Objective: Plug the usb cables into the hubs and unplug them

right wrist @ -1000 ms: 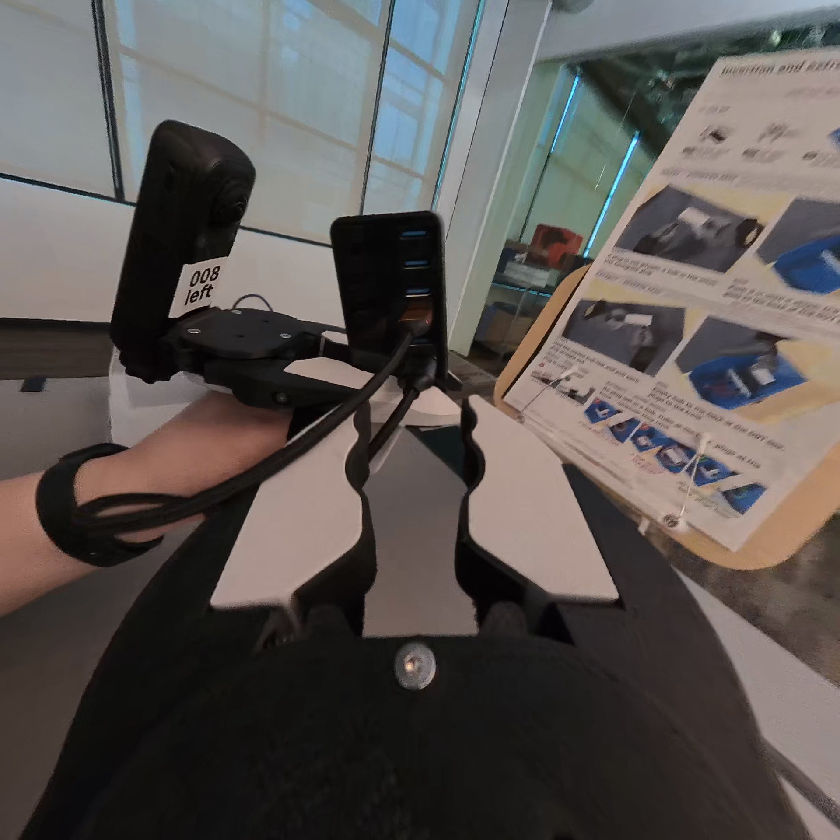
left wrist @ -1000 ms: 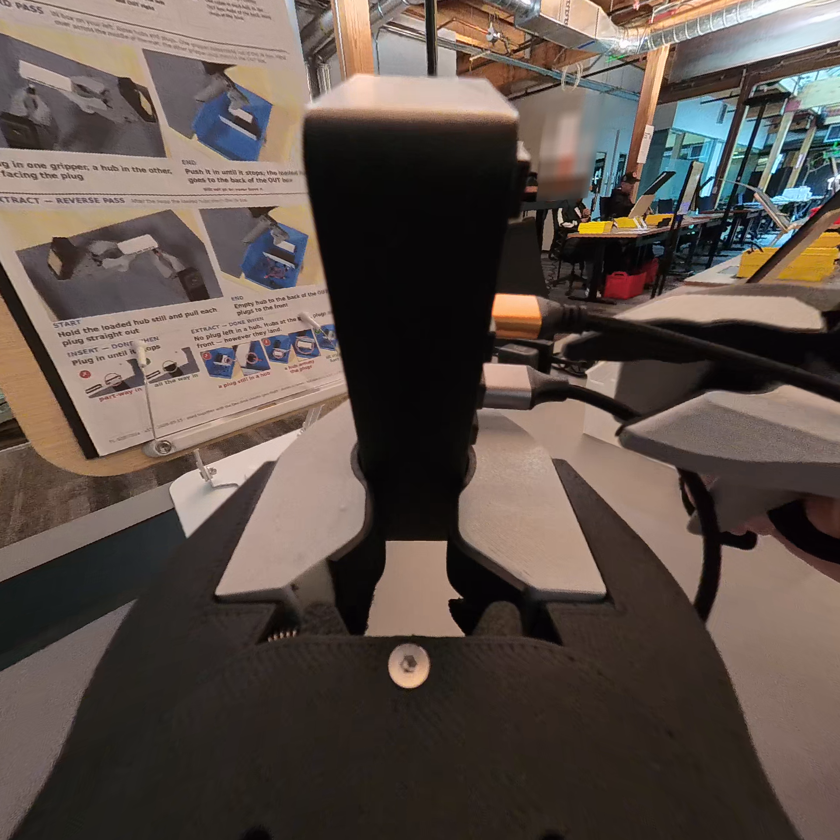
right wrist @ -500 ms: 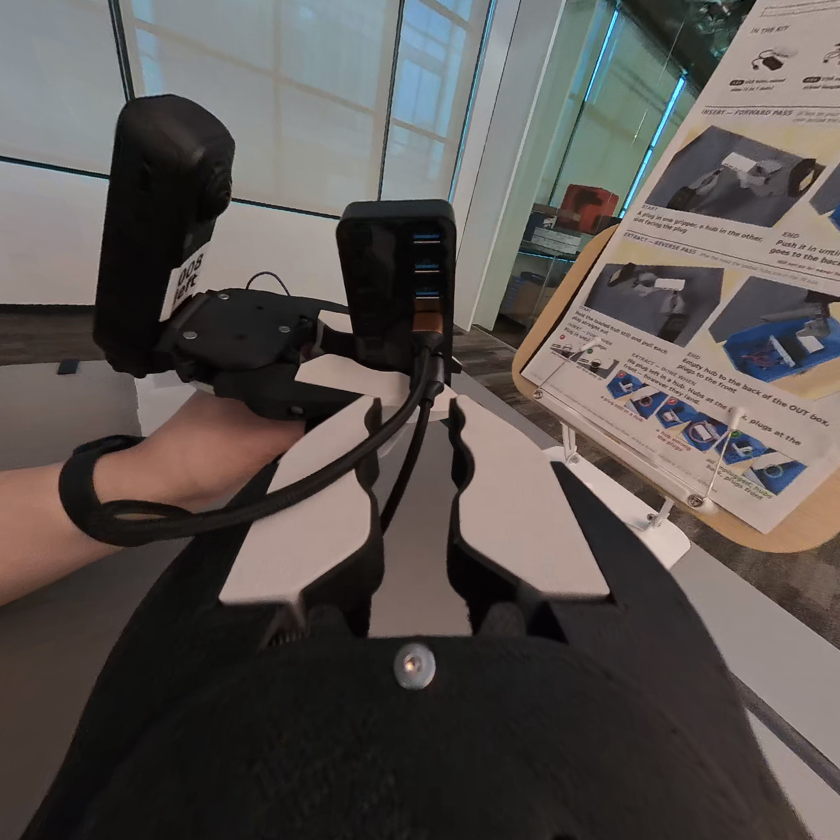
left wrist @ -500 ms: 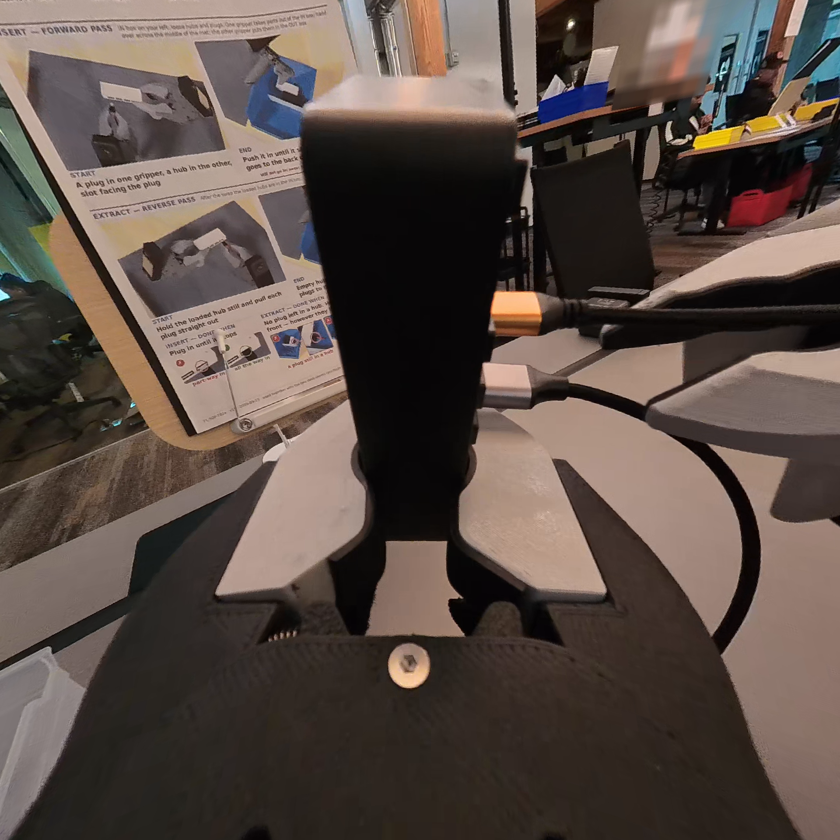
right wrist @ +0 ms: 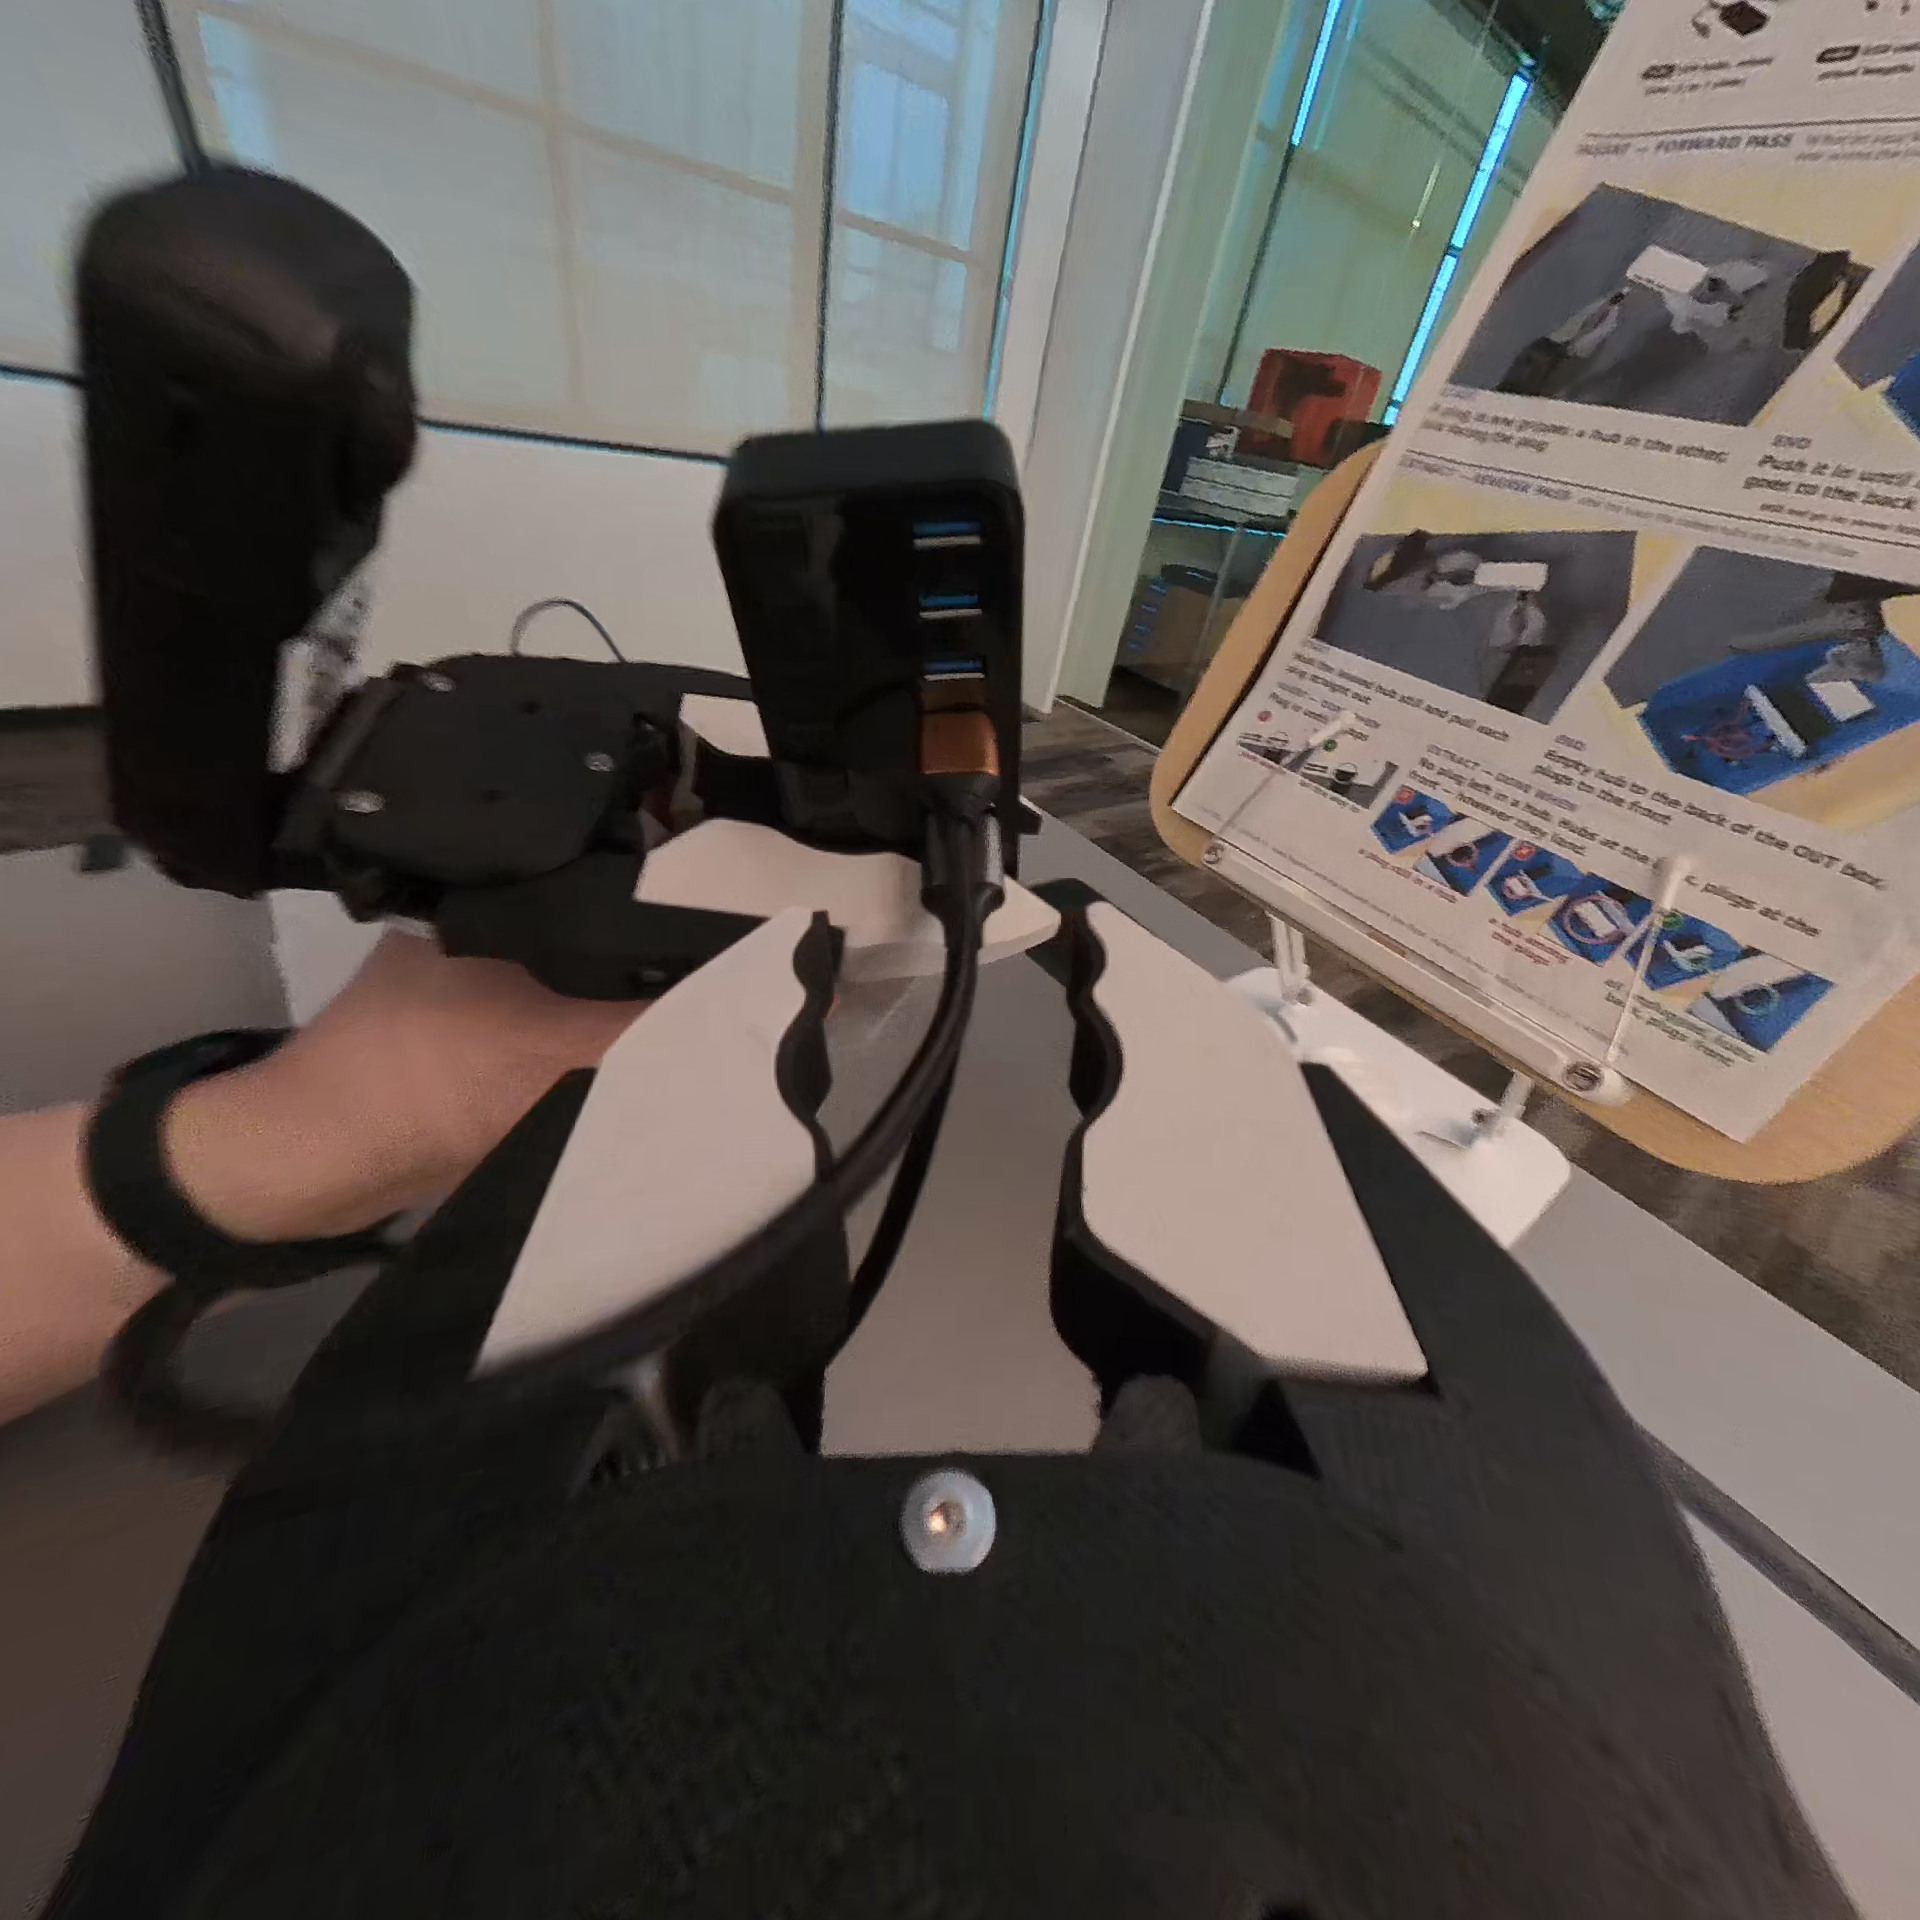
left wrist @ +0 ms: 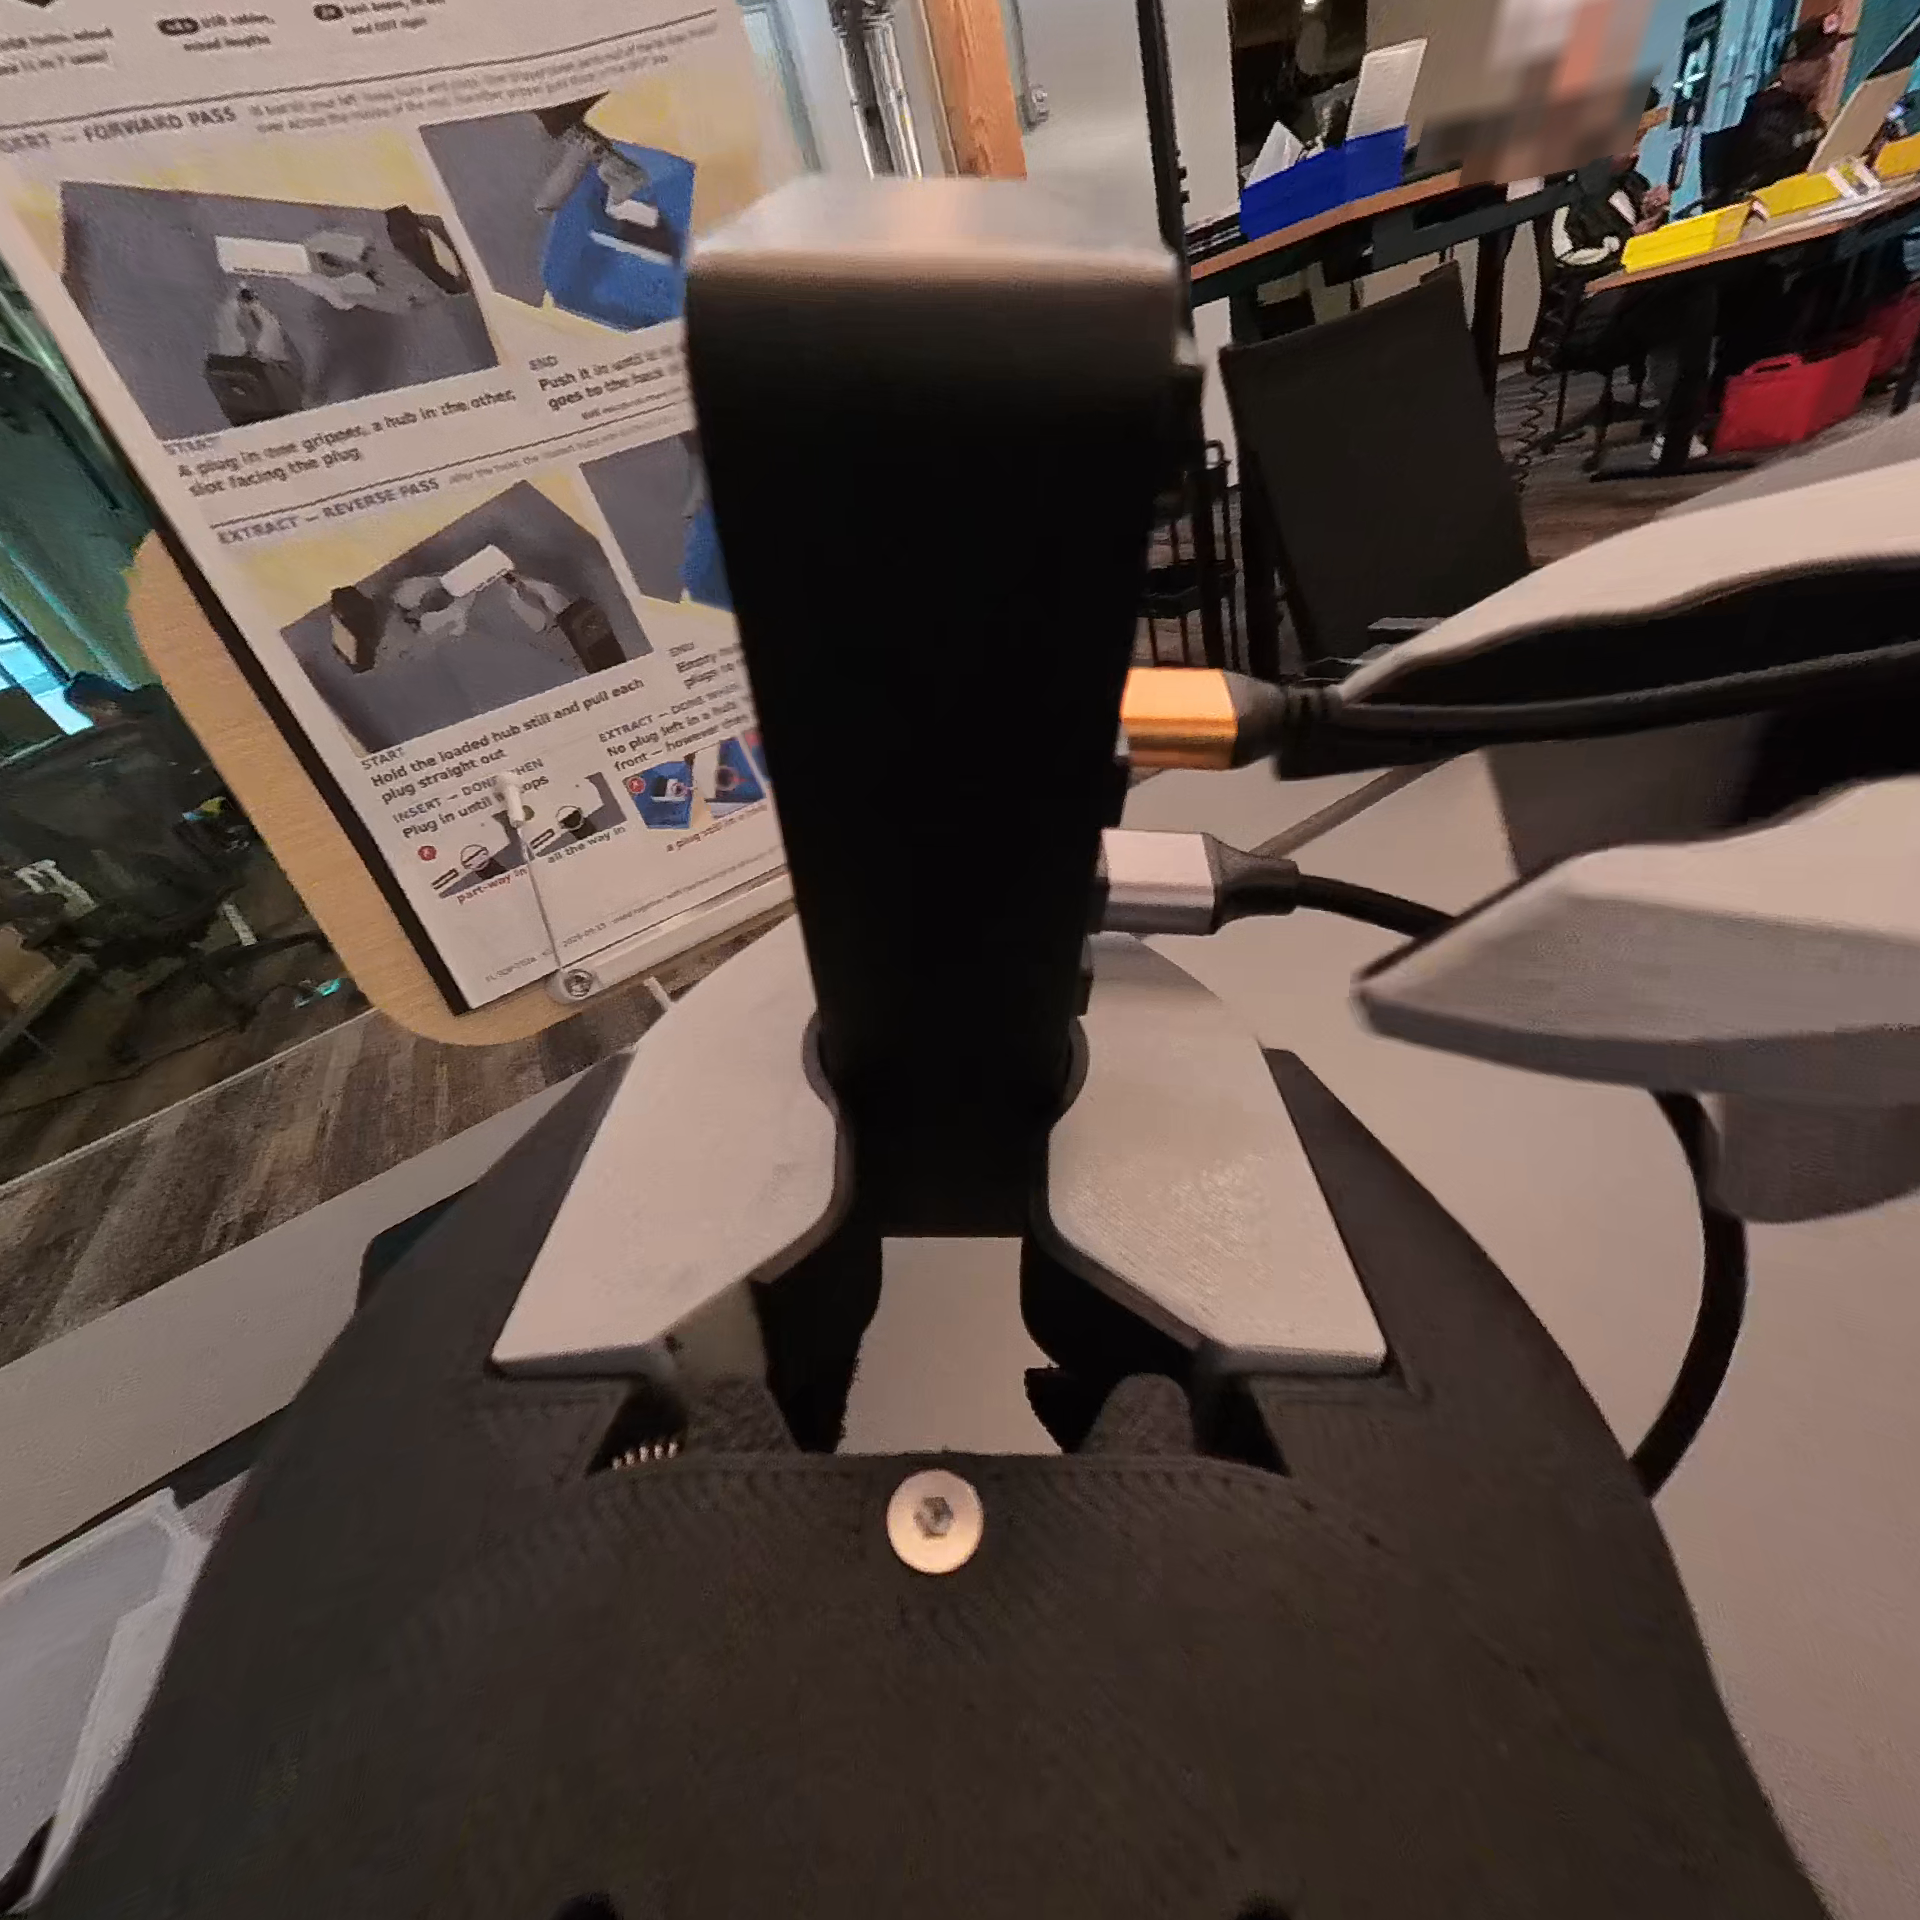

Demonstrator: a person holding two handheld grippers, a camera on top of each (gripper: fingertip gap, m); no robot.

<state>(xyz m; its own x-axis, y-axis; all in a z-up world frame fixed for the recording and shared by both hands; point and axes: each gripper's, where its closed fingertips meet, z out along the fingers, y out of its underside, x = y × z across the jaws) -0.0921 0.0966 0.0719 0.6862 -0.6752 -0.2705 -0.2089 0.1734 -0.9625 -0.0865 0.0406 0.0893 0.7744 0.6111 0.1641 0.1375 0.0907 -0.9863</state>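
standing beside hub (left wrist: 935,665): instruction board (left wrist: 395,499); cables (right wrist: 935,1039) crossing right fingers (right wrist: 686,1122).

My left hand-held gripper (left wrist: 940,1122) holds the hub (left wrist: 935,675) upright between its fingers. Two plugs sit in the hub's side at 3 o'clock, the upper plug (left wrist: 1179,719) above the lower plug (left wrist: 1155,883). My right hand-held gripper (right wrist: 951,1049) faces them, both cables (right wrist: 935,1060) running between its spread fingers. The instruction board (left wrist: 364,520) stands at 10 o'clock, on the counter (left wrist: 1507,1226).
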